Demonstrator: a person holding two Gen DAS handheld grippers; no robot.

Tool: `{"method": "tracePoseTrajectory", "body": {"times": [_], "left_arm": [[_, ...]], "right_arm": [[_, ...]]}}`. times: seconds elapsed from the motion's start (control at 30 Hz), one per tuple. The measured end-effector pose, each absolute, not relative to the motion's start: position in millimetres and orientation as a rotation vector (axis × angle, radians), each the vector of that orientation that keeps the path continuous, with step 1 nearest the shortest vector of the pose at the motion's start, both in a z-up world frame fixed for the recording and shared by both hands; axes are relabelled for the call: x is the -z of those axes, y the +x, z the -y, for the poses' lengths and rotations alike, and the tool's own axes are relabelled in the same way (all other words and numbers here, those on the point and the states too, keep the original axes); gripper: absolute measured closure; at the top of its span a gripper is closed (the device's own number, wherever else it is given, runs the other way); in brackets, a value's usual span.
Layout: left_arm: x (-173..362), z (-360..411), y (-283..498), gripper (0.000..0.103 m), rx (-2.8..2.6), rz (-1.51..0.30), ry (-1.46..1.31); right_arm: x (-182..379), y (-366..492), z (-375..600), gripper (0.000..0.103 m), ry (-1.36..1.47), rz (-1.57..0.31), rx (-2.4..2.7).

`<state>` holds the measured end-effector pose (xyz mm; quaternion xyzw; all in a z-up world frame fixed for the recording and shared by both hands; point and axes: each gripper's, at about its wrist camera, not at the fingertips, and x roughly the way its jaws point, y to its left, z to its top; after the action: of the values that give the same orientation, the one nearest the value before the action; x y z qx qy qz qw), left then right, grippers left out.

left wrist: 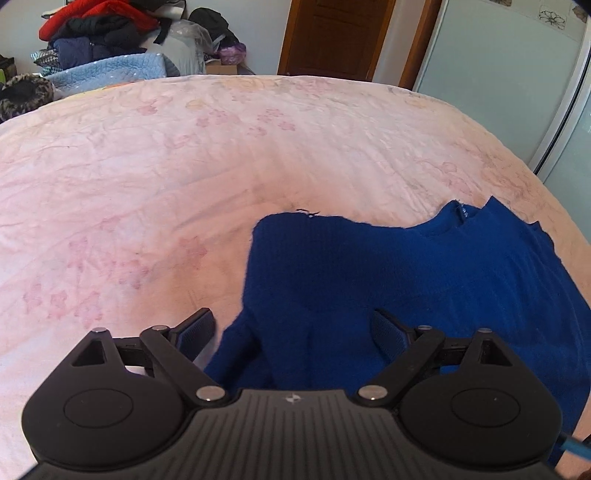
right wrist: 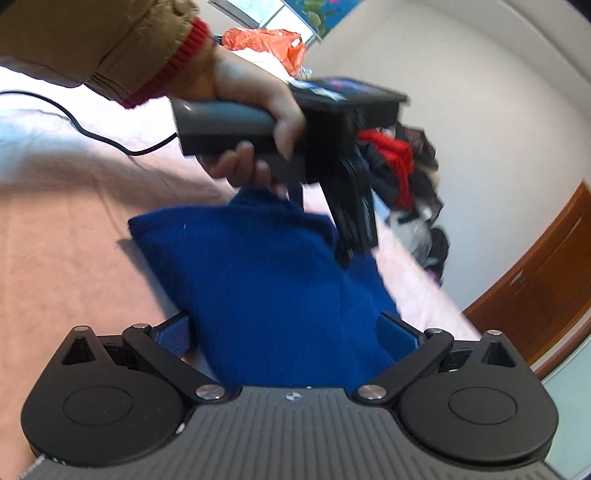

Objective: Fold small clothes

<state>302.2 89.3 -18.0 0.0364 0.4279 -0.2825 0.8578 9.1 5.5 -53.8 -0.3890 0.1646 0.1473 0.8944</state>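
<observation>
A blue knit sweater [left wrist: 424,280] lies partly folded on the pink floral bedsheet [left wrist: 147,184], neckline toward the far side. My left gripper [left wrist: 291,332] hovers over its near left edge, jaws wide apart, with a fold of the cloth lying below and between the fingers but not pinched. In the right wrist view the sweater [right wrist: 258,280] fills the middle, and my right gripper [right wrist: 286,334] stands open over its near end, the pads at either side of the cloth. A hand [right wrist: 255,107] in a tan sleeve holds the left gripper [right wrist: 349,254] above the sweater's far edge.
A heap of clothes [left wrist: 99,33] and a light blue quilted blanket [left wrist: 110,70] sit beyond the bed's far left corner. A brown wooden door [left wrist: 332,37] and a pale wardrobe panel [left wrist: 498,74] stand behind. A black cable [right wrist: 92,129] runs across the sheet.
</observation>
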Motion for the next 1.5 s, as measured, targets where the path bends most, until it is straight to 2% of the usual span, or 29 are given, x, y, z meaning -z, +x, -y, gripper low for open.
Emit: {"method": "tracePoseTrajectory", "body": {"times": [0.03,0.07,0.13,0.17,0.2,0.23,0.27,0.3,0.33,0.47,0.93,1.27,1.5], "left_arm": [[17,-88,302,0.029,0.597,-0.895,0.077],[16,-85,302,0.034,0.598,-0.894,0.078],[15,-84,305,0.057,0.596,-0.905,0.061],[14,-84,308,0.064,0.595,-0.916,0.041],[14,-85,310,0.078,0.589,-0.928,0.017],[14,-88,313,0.087,0.587,-0.944,-0.015],[15,-90,314,0.089,0.584,-0.957,-0.048],[16,-92,315,0.090,0.578,-0.959,-0.068],[16,-93,314,0.092,0.567,-0.957,-0.079],[8,-86,305,0.094,0.514,-0.932,-0.067],[-59,-44,279,0.094,0.447,-0.872,-0.132],[-83,34,263,0.094,0.524,-0.829,-0.083],[-71,103,267,0.094,0.568,-0.887,-0.051]], "right_arm": [[55,12,-10,0.003,-0.819,-0.327,-0.304],[55,14,-12,0.004,-0.823,-0.319,-0.299],[54,20,-18,0.014,-0.818,-0.325,-0.303],[54,22,-21,0.020,-0.826,-0.324,-0.306],[55,23,-26,0.037,-0.843,-0.326,-0.315],[56,23,-29,0.057,-0.862,-0.331,-0.330],[57,22,-30,0.066,-0.877,-0.340,-0.358],[58,20,-32,0.082,-0.887,-0.344,-0.385],[59,18,-33,0.093,-0.896,-0.348,-0.405],[59,7,-28,0.094,-0.900,-0.326,-0.437],[-28,-20,93,0.096,-0.274,-0.377,-0.466],[-29,-26,204,0.095,0.066,-0.390,-0.412],[-11,-30,264,0.095,0.263,-0.403,-0.364]]}}
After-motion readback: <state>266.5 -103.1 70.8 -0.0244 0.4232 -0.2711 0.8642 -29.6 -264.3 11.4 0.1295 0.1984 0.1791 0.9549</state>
